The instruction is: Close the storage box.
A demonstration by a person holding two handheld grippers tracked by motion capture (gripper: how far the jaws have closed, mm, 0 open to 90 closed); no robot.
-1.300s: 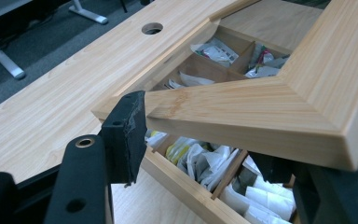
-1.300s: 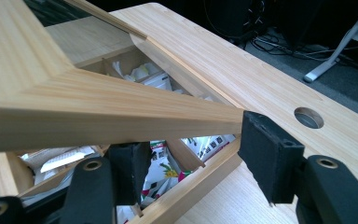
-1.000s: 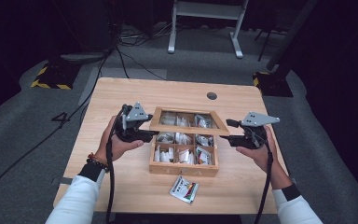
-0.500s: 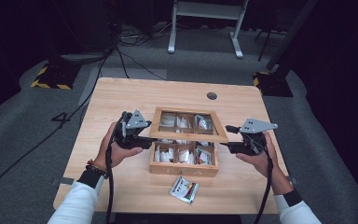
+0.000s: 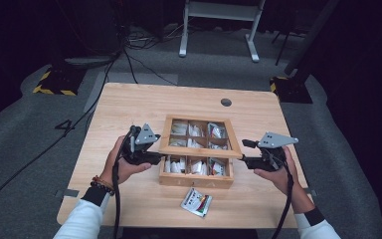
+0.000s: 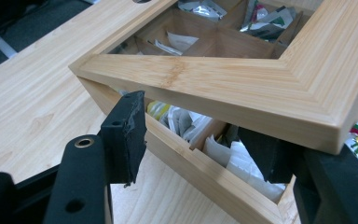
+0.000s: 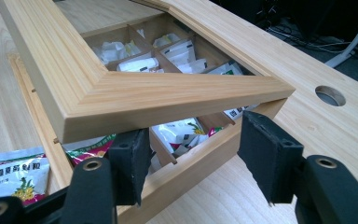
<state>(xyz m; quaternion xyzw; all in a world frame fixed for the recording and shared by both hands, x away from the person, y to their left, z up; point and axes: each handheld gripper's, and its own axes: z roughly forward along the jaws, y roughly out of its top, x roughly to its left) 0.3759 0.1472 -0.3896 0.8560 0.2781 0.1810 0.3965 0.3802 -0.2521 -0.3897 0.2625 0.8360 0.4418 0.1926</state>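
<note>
Centrally on the table (image 5: 129,104) sits a wooden box (image 5: 195,178) divided into nine compartments, each holding small sachets, mostly white. Its framed lid (image 5: 199,149) is hinged at the far side and tilted, the near edge raised above the front row. The left gripper (image 5: 155,158) reaches under the lid's near left corner, its jaws standing apart, one outside the box wall, one beneath the lid. The right gripper (image 5: 243,160) sits at the near right corner, jaws likewise apart astride the box's corner. One loose sachet (image 5: 196,202) lies just before the box.
</note>
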